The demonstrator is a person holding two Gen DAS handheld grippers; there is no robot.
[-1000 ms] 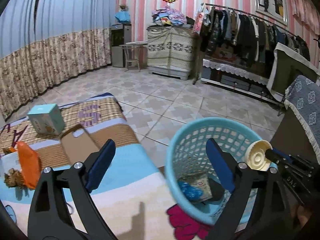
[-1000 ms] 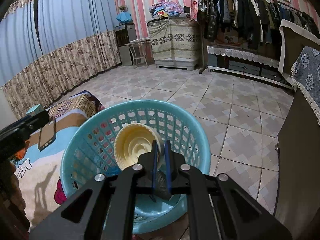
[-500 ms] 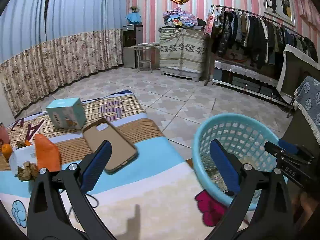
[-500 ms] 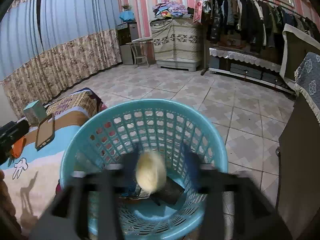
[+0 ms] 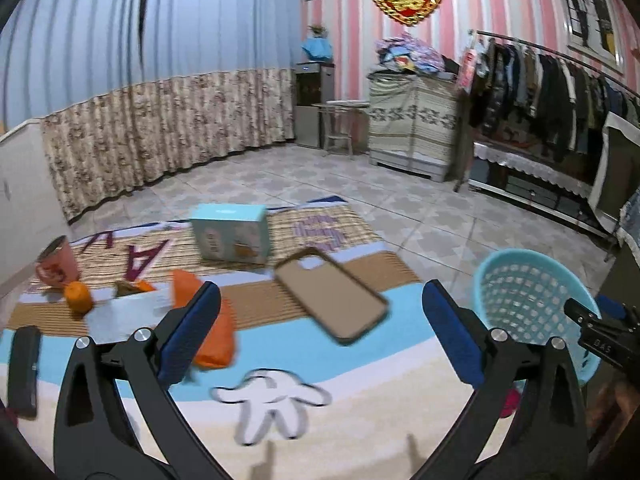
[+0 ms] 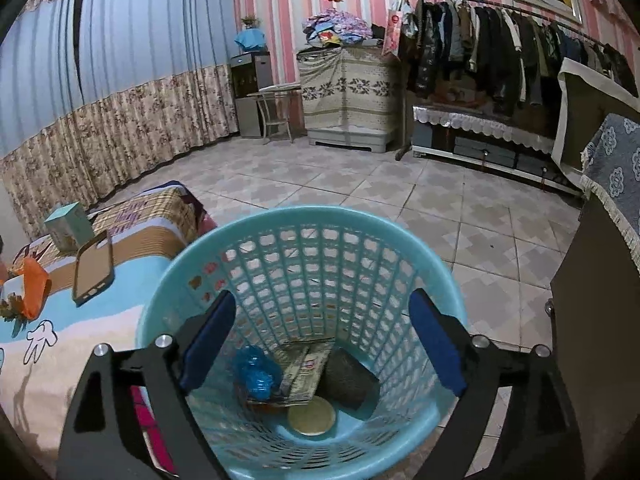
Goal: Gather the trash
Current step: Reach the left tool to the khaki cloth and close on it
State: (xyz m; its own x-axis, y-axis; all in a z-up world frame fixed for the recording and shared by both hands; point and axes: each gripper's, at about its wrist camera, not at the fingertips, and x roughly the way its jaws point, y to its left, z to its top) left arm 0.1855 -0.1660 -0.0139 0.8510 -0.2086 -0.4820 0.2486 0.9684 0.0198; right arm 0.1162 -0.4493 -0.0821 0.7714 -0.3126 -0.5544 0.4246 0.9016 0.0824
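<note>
Left wrist view: the left gripper [image 5: 320, 320] has its jaws opening, nothing between them, hanging over the mat [image 5: 360, 412]. The risk as I see it is grabbing the wrong thing. The orange wrapper [image 5: 218, 344] looks like trash, but the phone case [image 5: 330, 294] lies just right of it, with the box [image 5: 230, 236] behind that and the mug [image 5: 56, 266] and orange [image 5: 78, 296] off to its left. A sloppy pinch could drag the white paper [image 5: 124, 310] or knock the fruit rolling. The mat is soft printed cloth, so thin stuff may slide.

Right wrist view: the right gripper [image 6: 320, 340] is opening too, empty, right above the blue basket [image 6: 440, 276]. The round lid [image 6: 312, 416] sits on the basket floor beside a blue crumpled bag [image 6: 256, 372] and a flat packet [image 6: 304, 372]. Bumping the rim could tip the basket onto the tiled floor [image 6: 440, 208]. Behind the basket there's a clothes rack [image 6: 500, 40] and curtains [image 6: 100, 100].
</note>
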